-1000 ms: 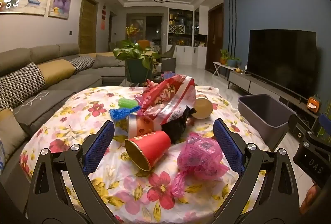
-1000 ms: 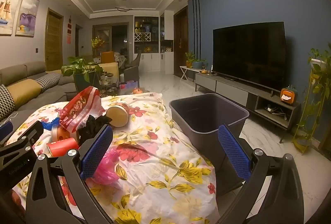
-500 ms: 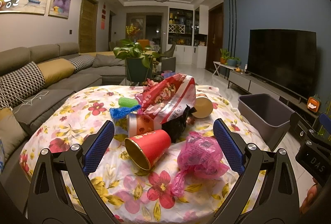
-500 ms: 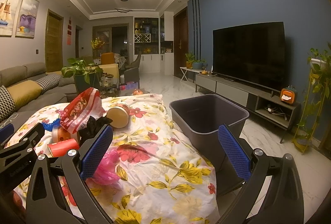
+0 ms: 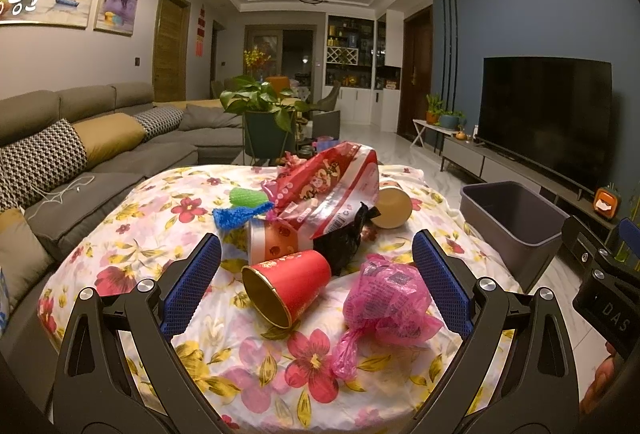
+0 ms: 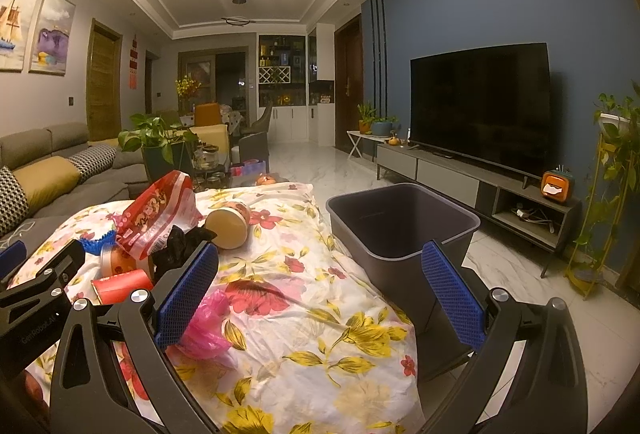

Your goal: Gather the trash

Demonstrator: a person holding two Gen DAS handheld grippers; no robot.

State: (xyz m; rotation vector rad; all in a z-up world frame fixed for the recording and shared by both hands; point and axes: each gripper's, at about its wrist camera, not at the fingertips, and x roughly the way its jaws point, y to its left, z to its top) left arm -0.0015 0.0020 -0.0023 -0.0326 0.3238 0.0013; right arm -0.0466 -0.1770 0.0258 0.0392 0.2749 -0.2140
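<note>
Red paper cup (image 5: 286, 284) is lying on its side on the flowered surface (image 5: 132, 234), mouth toward the camera, just left of the pink plastic bag (image 5: 386, 304); the left hand-held gripper (image 5: 316, 284) is hovering wide open and empty, framing both. I would be closing across the cup's wall gently, since it looks crushable.

From the right wrist, the right hand-held gripper (image 6: 320, 296) is gaping empty, with the grey bin (image 6: 404, 230) just right of the surface, ready for drops.
</note>
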